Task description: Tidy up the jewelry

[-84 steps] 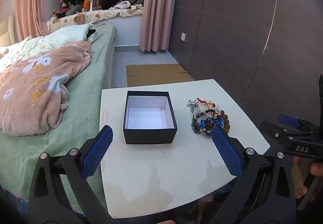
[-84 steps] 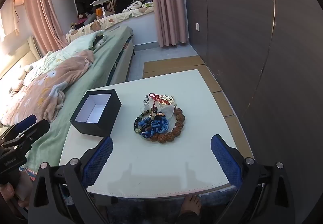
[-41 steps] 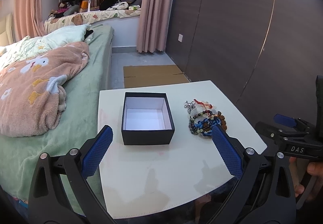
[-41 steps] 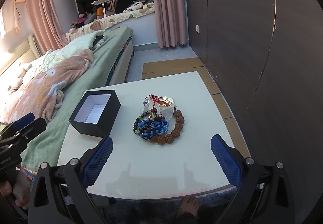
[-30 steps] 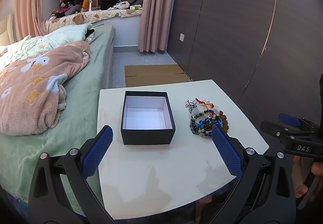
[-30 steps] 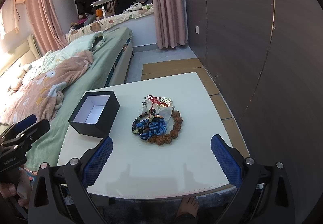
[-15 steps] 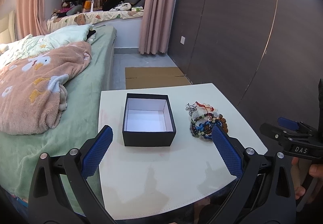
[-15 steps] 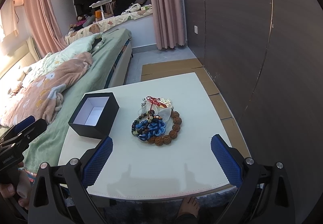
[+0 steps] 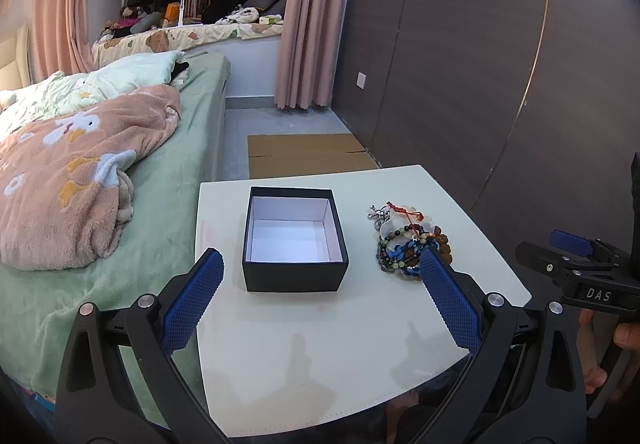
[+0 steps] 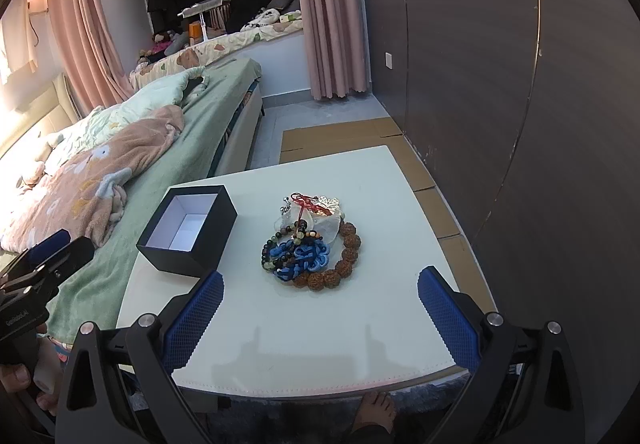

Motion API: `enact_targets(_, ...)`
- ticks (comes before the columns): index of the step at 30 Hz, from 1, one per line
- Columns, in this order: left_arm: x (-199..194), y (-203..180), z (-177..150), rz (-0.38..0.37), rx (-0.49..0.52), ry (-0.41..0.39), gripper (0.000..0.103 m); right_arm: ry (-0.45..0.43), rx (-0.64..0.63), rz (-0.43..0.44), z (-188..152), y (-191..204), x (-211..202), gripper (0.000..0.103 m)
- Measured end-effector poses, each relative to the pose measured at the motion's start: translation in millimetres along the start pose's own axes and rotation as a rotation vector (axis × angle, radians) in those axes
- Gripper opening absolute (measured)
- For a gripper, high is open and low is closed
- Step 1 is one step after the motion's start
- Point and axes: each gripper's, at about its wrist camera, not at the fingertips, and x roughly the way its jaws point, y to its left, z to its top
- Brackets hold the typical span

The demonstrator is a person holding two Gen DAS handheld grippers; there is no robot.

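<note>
An open black box (image 9: 295,237) (image 10: 188,228) with a white, empty inside stands on the white table (image 9: 340,344) (image 10: 320,332). Right of it lies a pile of jewelry (image 9: 408,240) (image 10: 312,244): a brown bead bracelet, a blue cord piece, dark and green beads, a red cord and silver bits. My left gripper (image 9: 320,300) hovers open over the table's near edge, short of the box. My right gripper (image 10: 318,314) is open too, in front of the pile with nothing between its fingers. Each gripper shows at the edge of the other's view.
A bed (image 9: 120,204) with green sheet and pink blanket runs along the table's left side. A dark panelled wall (image 10: 500,84) stands to the right. Flat cardboard (image 9: 304,154) lies on the floor beyond the table. A bare foot (image 10: 376,408) shows under the near edge.
Both grippers have only drifted slightly; the box and the jewelry pile lie where they were. Neither gripper has taken hold of anything.
</note>
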Motion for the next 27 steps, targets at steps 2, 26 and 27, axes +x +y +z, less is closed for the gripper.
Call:
enact_targets(2,0.3,0.8,0.0,-0.001,-0.004,0.001,0.098,0.0,0.002,0.0,0.1,-0.3,0.5,0.095)
enact_targets(26,75.0,-45.1,10.1,-0.132,0.069,0.118,0.087,0.084,0.244,-0.043,16.9,-67.9,36.8,0.088)
enact_targets(27,81.4,-48.3,10.3,-0.139,0.072,0.131,0.086,0.096,0.252,-0.045,16.9,-71.9,40.3,0.085)
